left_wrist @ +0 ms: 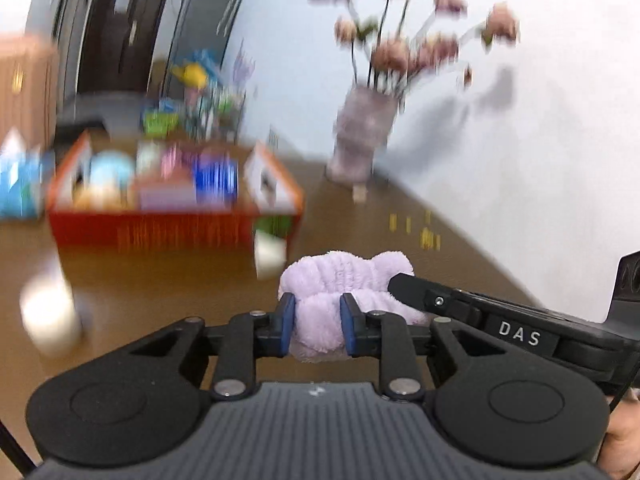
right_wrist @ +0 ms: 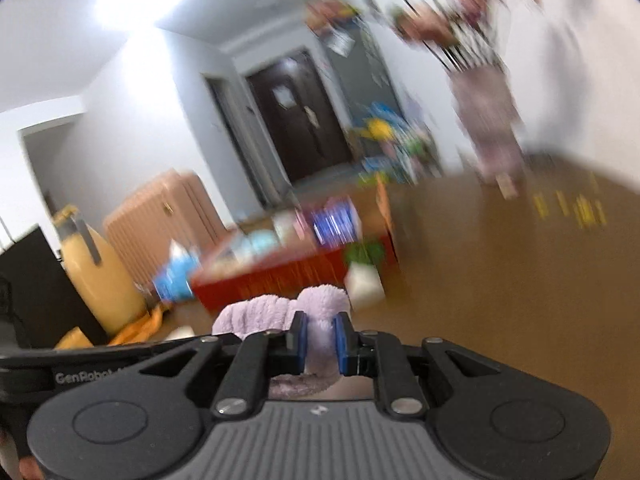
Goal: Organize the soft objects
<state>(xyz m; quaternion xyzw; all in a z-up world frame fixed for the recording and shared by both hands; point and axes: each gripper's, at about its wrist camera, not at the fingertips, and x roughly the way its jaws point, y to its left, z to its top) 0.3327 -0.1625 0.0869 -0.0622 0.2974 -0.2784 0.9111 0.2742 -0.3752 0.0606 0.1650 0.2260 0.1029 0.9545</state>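
A lilac fluffy plush band (left_wrist: 344, 272) hangs just above the brown table (left_wrist: 160, 292), held from two sides. My left gripper (left_wrist: 318, 320) is shut on its near fold, and the blue pads (left_wrist: 289, 318) press into the pile. The right gripper's black finger (left_wrist: 416, 290) reaches into the band from the right. In the right wrist view my right gripper (right_wrist: 320, 340) is shut on another fold of the same band (right_wrist: 256, 312). The left gripper's black body (right_wrist: 100, 364) lies at the lower left there. Both views are blurred.
A red open box (left_wrist: 160, 232) full of small items stands behind the band, with a small white pot (left_wrist: 270, 256) at its corner. A vase of pink flowers (left_wrist: 360, 136) stands by the wall, a white cup (left_wrist: 52, 316) at the left, a yellow jug (right_wrist: 96, 272) farther left.
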